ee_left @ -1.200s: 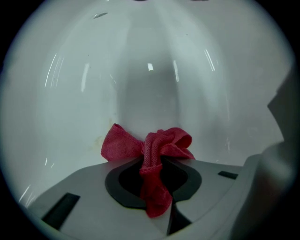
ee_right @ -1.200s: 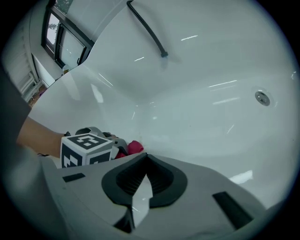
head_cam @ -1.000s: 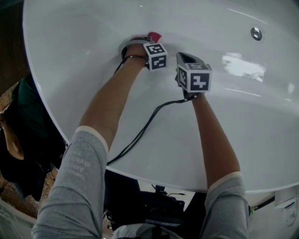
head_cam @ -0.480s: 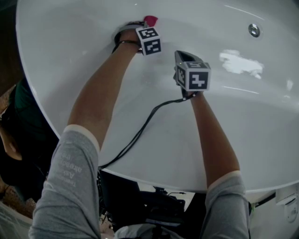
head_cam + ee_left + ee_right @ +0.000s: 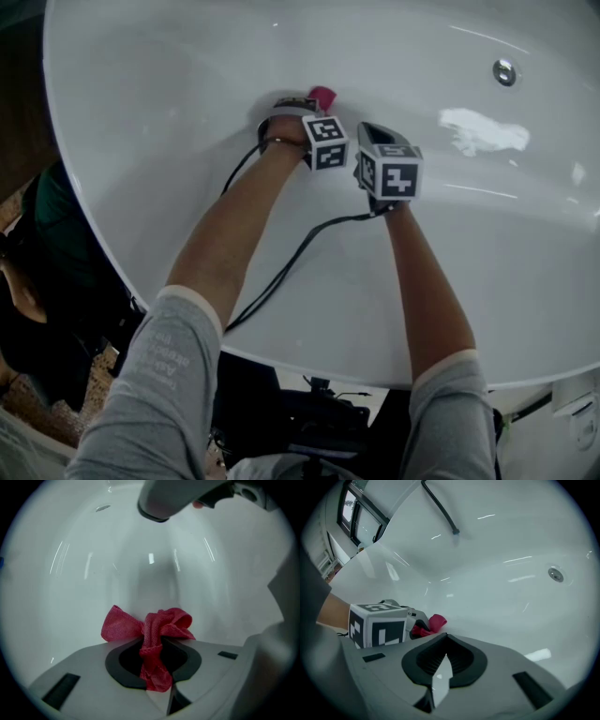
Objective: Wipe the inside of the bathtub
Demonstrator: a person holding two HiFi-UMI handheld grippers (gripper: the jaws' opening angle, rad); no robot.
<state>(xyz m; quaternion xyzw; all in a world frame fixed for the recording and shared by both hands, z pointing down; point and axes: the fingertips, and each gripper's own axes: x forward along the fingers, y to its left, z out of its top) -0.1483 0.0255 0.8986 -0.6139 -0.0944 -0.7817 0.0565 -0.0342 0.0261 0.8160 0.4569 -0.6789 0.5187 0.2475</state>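
Observation:
The white bathtub (image 5: 169,84) fills the head view, and both arms reach down into it. A crumpled red cloth (image 5: 322,96) lies against the tub wall with my left gripper (image 5: 307,108) shut on it. In the left gripper view the red cloth (image 5: 150,630) bunches out in front of the left gripper (image 5: 152,660), pressed on the white surface. My right gripper (image 5: 374,127) hovers just right of the left one, shut with nothing in it. The right gripper view shows its closed jaws (image 5: 443,663), with the left gripper (image 5: 412,625) and the cloth (image 5: 435,622) to the left.
A round metal drain fitting (image 5: 504,71) sits at the upper right of the tub wall, also in the right gripper view (image 5: 555,574). A black cable (image 5: 281,272) trails over the tub's near rim. Dark clutter lies beyond the rim at lower left (image 5: 56,281).
The left gripper with the cloth slid up and to the left along the tub wall, then came back down and right, close beside the right gripper. The right gripper barely moved.

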